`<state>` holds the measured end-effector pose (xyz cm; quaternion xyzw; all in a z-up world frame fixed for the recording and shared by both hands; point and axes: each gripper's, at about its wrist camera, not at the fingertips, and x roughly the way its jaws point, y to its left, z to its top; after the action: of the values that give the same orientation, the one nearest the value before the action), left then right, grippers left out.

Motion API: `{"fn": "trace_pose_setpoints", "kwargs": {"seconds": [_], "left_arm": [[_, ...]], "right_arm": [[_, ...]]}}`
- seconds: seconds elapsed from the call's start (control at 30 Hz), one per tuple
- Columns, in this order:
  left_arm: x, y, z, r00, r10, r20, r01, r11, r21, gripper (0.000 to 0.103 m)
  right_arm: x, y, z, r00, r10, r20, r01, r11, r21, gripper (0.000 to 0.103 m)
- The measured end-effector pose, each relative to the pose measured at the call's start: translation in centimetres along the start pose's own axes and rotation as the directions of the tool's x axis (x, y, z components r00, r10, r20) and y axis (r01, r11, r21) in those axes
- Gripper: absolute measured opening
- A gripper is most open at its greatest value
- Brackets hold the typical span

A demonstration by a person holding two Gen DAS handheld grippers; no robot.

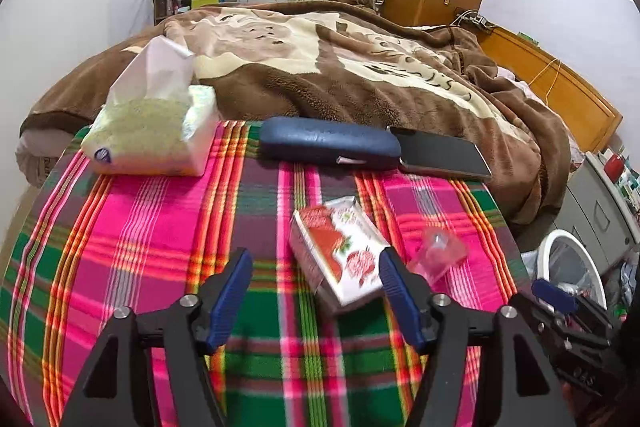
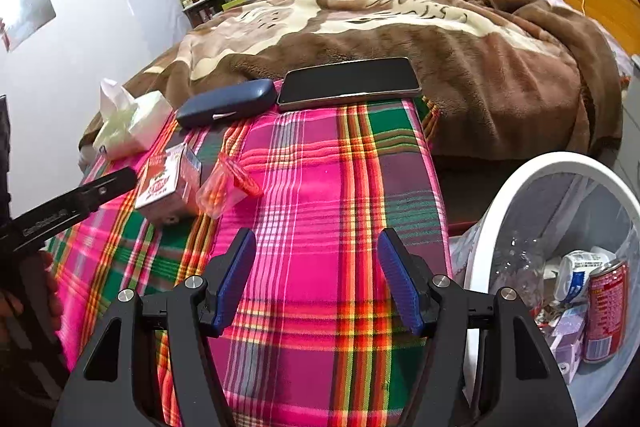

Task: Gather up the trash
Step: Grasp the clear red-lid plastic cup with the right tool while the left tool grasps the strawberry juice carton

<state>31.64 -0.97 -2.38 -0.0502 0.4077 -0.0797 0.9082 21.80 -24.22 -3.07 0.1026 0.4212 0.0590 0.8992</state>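
Blue-padded fingers of our left gripper (image 1: 314, 301) stand spread over the plaid cloth (image 1: 160, 267), and the strawberry drink carton (image 1: 340, 253) lies tilted just ahead of them, its near corner reaching in between the pads but touched by neither, as far as we can tell. Our right gripper (image 2: 316, 281) is likewise spread and holds nothing, hovering over bare cloth near the table's edge, with the white-rimmed bin (image 2: 520, 195) just beside and below it; a red can (image 2: 606, 315) and other rubbish already sit inside.

We judge the carton to be our next piece of trash, with the crumpled clear wrapper (image 1: 438, 255) lying just beside it on the right.

Several things could go wrong. The carton lies skewed to our fingers, so closing on a corner could twist it out or shove it across the cloth. Its right-hand pad comes down close to the wrapper, and we might pinch both or flick the light plastic off the table. If liquid remains inside, a hard squeeze could spill it onto the cloth. Behind the carton sit the blue glasses case (image 1: 328, 143), the phone (image 1: 444, 155) and the tissue pack (image 1: 152, 139), none of them trash; an overshooting reach could knock them toward the bed.
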Motion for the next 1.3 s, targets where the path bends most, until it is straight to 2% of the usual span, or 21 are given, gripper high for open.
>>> {"fn": "trace_pose_setpoints", "kwargs": {"seconds": [0.17,0.3,0.37,0.63,0.73,1.0,1.2,1.3], "left_arm": [[2.4,-0.6,1.0,0.998,-0.040,-0.043,0.038,0.998,-0.044,0.067],[4.6,-0.9,1.1,0.996,-0.041,-0.077,0.039,0.999,-0.026,0.067],[5.3,-0.6,1.1,0.994,-0.064,-0.092,0.061,0.997,-0.039,0.068],[5.2,1.3,0.9,0.992,-0.091,-0.088,0.089,0.996,-0.022,0.069],[5.1,2.3,1.0,0.993,-0.080,-0.087,0.077,0.996,-0.040,0.069],[5.8,3.2,1.3,0.988,-0.120,-0.096,0.114,0.991,-0.073,0.070],[5.0,4.8,0.7,0.987,-0.136,-0.087,0.128,0.988,-0.088,0.067],[4.6,5.7,0.5,0.988,-0.131,-0.087,0.124,0.989,-0.086,0.067]], "right_arm": [[0.3,0.4,0.4,1.000,0.000,0.009,0.000,1.000,-0.005,0.065],[0.8,0.8,0.7,1.000,-0.006,0.015,0.007,1.000,-0.007,0.065],[1.0,0.8,0.9,1.000,-0.005,0.007,0.005,1.000,-0.005,0.065],[1.9,1.7,1.4,1.000,-0.014,-0.002,0.014,1.000,-0.009,0.065],[2.0,2.2,1.5,1.000,-0.011,-0.004,0.011,1.000,-0.008,0.065],[2.3,3.6,1.4,1.000,-0.007,-0.009,0.007,1.000,-0.021,0.065],[4.1,3.9,1.9,0.997,0.065,-0.038,-0.063,0.997,0.053,0.065],[4.7,3.8,2.2,0.997,0.057,-0.047,-0.053,0.996,0.077,0.065]]}}
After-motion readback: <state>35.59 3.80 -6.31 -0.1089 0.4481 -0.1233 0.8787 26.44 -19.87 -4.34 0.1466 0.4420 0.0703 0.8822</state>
